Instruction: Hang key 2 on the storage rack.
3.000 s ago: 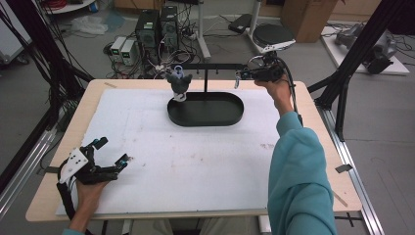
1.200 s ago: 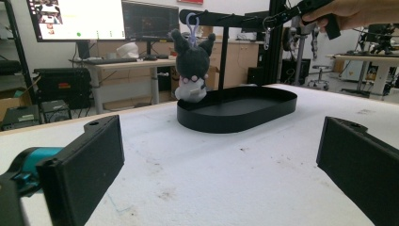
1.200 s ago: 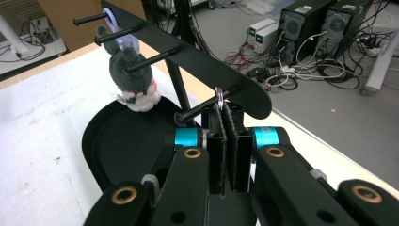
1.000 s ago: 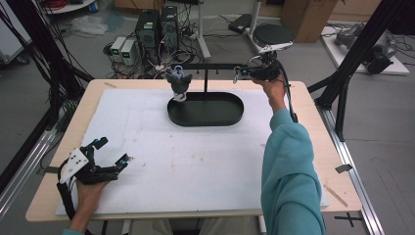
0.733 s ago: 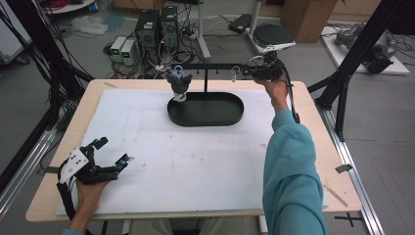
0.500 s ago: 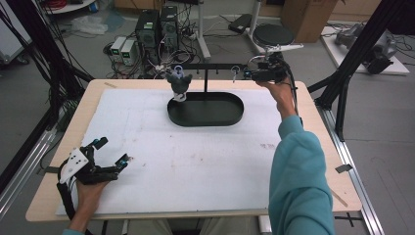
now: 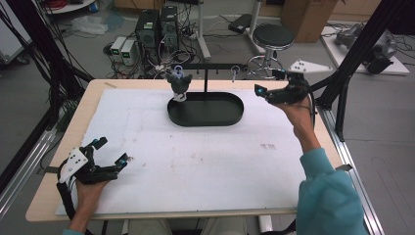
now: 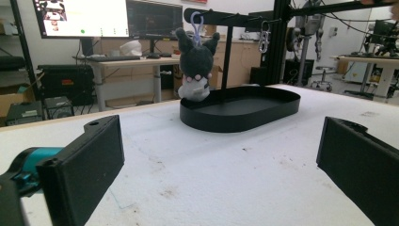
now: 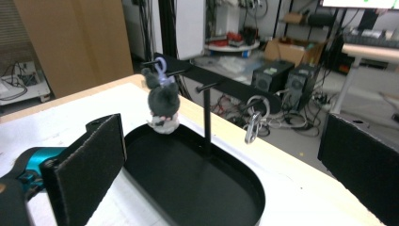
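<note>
Presently the right gripper (image 7: pixel 266 82) is held above the table's (image 7: pixel 147 88) far right edge, just right of the black tray (image 7: pixel 205 117). Its jaws stand wide apart with nothing between them; they have just been opening.

A carabiner (image 9: pixel 251 128) hangs from the right arm of the crossbar (image 7: pixel 215 65), which is carried on a post (image 7: pixel 206 81) rising from the tray. In the right gripper view the carabiner sits ahead of the jaws, apart from both pads and nearer the right one. In the high view it hangs just left of the gripper's tips, no contact visible.

A grey plush (image 7: pixel 178 84) hangs from the bar's left end by a lilac clip (image 8: pixel 195 21); its base rests at the tray's left rim. It is well apart from the right gripper.

The left gripper (image 7: pixel 110 151) rests on the white mat (image 7: pixel 195 161) at the near left corner, jaws spread, empty. In the left gripper view the tray, plush and carabiner (image 8: pixel 264 35) lie far ahead of it.
</note>
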The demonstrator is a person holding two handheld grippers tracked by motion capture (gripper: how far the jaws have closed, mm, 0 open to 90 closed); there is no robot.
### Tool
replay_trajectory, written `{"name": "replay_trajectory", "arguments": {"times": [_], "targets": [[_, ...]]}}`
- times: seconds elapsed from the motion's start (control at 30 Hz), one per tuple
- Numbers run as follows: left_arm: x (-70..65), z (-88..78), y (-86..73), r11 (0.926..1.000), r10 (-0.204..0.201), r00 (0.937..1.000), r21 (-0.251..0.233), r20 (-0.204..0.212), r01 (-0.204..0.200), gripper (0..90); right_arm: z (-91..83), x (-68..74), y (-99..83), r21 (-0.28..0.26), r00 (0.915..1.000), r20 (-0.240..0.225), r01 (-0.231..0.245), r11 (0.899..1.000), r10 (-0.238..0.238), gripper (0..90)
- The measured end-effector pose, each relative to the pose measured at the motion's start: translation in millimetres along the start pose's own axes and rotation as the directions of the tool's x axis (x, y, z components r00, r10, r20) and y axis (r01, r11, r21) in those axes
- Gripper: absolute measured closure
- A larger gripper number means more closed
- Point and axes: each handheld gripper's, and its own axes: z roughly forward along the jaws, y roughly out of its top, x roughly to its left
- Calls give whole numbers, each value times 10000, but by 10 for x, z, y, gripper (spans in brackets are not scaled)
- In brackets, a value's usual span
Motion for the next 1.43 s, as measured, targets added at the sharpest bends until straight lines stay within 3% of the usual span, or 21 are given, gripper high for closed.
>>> {"name": "replay_trajectory", "arguments": {"times": [0.07,0.17,0.4,0.47,0.6,0.63,0.7,1.1,1.17,1.23,1.43], "targets": [[0,0,0,10000,-8,10000,14,0,8,17,-54,40,-75,-180,10000,-13,18,9998,-18,6],[-3,1,1,10000,72,10000,53,15,-72,17,-229,182,-393,-716,9998,202,42,9974,-28,6],[10,-20,7,9999,-70,9999,82,128,69,17,-364,396,-871,-798,9988,495,46,9968,-6,6],[12,-26,6,9999,-94,9999,90,112,93,17,-391,469,-999,-824,9977,648,230,9963,-177,6],[14,-31,7,9999,-104,9999,108,109,102,17,-480,602,-1295,-1539,9953,799,675,9858,-557,6],[14,-32,7,9999,-106,9999,105,115,105,17,-480,602,-1295,-1539,9953,799,675,9858,-557,6],[11,-34,8,9999,-97,9999,125,108,95,17,-530,653,-1466,-1764,9959,790,584,9826,-450,6],[-23,-42,3,9999,105,9999,105,50,-105,17,-626,625,-1898,-2203,9901,1314,-197,9752,497,6],[-29,-46,2,9997,237,9997,110,52,-238,17,-611,630,-1950,-2177,9898,1322,-225,9758,524,6],[-37,-47,1,9995,312,9995,74,19,-312,17,-603,654,-1954,-2162,9903,1363,51,9763,250,6],[-41,-57,-3,9994,349,9994,-14,3,-349,17,-606,659,-1961,-2156,9905,1321,-86,9764,379,6]]}}
